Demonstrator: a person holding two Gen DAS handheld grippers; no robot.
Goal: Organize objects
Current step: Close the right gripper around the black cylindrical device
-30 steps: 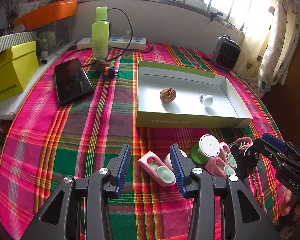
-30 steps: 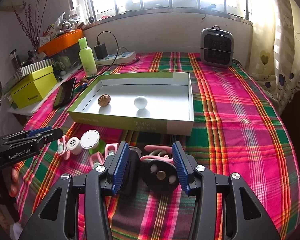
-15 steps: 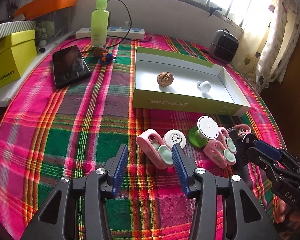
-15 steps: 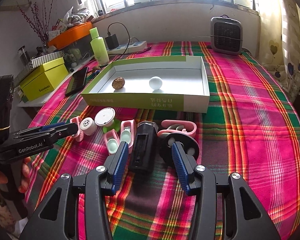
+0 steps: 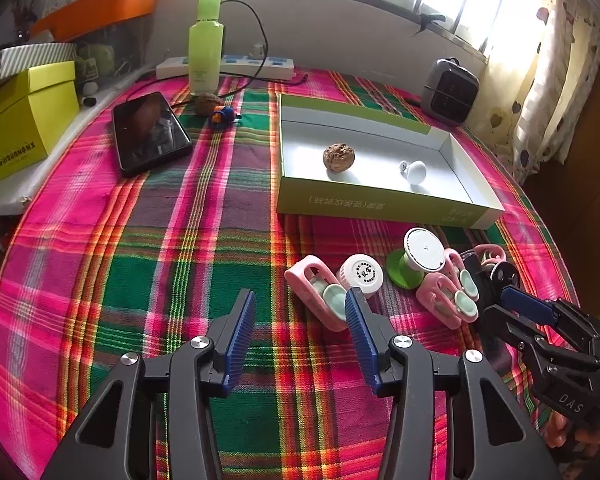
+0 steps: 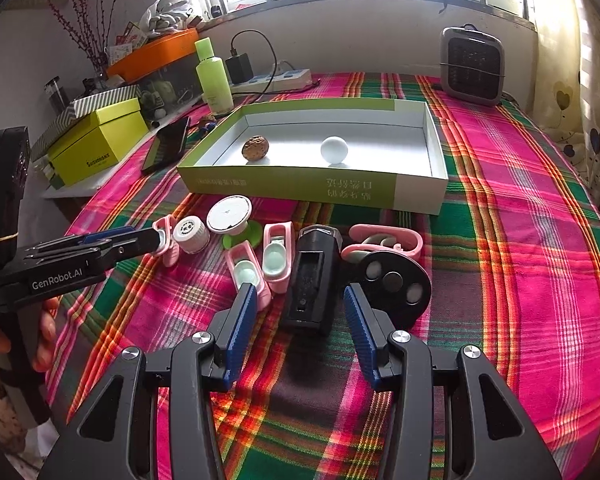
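The black case [image 6: 312, 284] is lying on the plaid cloth [image 6: 520, 240] just beyond my right tongs [image 6: 296, 320], which are gaping wide and empty. I am thinking its flat, hard sides want a square grip. My left tongs [image 5: 300, 334], equally wide, are hovering by a glossy pink clip [image 5: 320, 296]. Farther off, the shallow cardboard tray [image 6: 300, 188] is holding a wrinkled walnut [image 6: 255, 147] and a smooth white ball [image 6: 334, 150].

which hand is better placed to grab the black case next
Right. Its open tongs already straddle the black case. The left tongs, also open, sit beside a pink clip, with the other clips between them and the case.
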